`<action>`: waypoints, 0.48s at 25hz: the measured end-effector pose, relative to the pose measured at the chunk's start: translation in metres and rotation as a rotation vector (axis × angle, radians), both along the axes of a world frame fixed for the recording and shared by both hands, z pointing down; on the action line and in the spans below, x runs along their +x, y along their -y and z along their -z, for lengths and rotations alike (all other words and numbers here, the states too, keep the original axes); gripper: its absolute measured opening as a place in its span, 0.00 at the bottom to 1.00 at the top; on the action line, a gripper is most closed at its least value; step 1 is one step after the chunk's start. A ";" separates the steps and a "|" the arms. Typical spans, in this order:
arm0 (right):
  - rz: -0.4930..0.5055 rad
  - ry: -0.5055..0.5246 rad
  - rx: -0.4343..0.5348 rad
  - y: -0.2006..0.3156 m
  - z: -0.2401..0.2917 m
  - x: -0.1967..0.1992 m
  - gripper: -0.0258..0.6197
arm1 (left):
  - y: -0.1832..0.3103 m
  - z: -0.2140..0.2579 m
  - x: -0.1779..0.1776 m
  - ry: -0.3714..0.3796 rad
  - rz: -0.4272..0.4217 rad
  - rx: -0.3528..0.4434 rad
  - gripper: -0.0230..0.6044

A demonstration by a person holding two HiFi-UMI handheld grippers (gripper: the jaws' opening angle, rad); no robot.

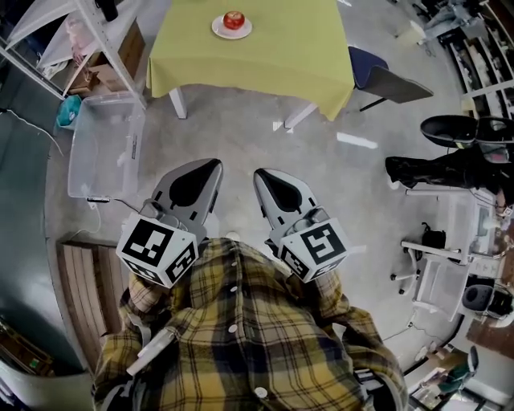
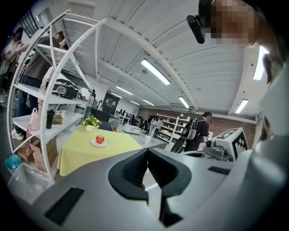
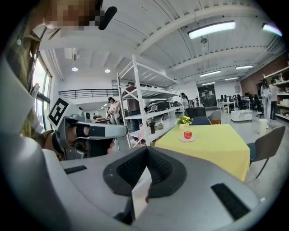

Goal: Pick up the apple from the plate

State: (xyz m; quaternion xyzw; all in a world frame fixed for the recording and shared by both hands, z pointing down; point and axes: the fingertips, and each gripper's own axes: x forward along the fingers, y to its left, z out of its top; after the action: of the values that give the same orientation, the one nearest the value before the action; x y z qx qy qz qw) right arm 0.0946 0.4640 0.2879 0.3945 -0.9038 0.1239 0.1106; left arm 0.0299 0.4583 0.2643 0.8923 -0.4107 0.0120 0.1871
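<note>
A red apple point(image 1: 234, 19) lies on a small white plate point(image 1: 218, 30) on a table with a yellow-green cloth point(image 1: 273, 48), far ahead of me across the floor. Both grippers are held close to my chest, well short of the table. The left gripper point(image 1: 214, 164) is shut and empty; in its own view the apple point(image 2: 100, 139) shows small, left of the jaw tips point(image 2: 148, 150). The right gripper point(image 1: 259, 172) is shut and empty too, with the apple point(image 3: 188, 134) and plate point(image 3: 187, 139) right of its tips point(image 3: 146, 150).
A clear plastic bin point(image 1: 104, 144) sits on the floor left of the table, beside a white shelf rack point(image 1: 96, 32). A dark chair point(image 1: 385, 80) stands at the table's right. A flower pot point(image 2: 91, 122) sits behind the plate. People stand in the background.
</note>
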 end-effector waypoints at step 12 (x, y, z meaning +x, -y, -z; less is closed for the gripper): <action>-0.108 -0.005 -0.004 0.110 -0.004 -0.035 0.04 | 0.106 -0.007 -0.058 0.016 -0.068 -0.011 0.05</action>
State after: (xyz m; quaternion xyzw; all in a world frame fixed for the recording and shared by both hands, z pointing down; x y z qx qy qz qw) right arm 0.0601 0.3543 0.2915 0.4429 -0.8806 0.1305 0.1066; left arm -0.0282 0.3518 0.2712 0.9045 -0.3817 0.0279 0.1882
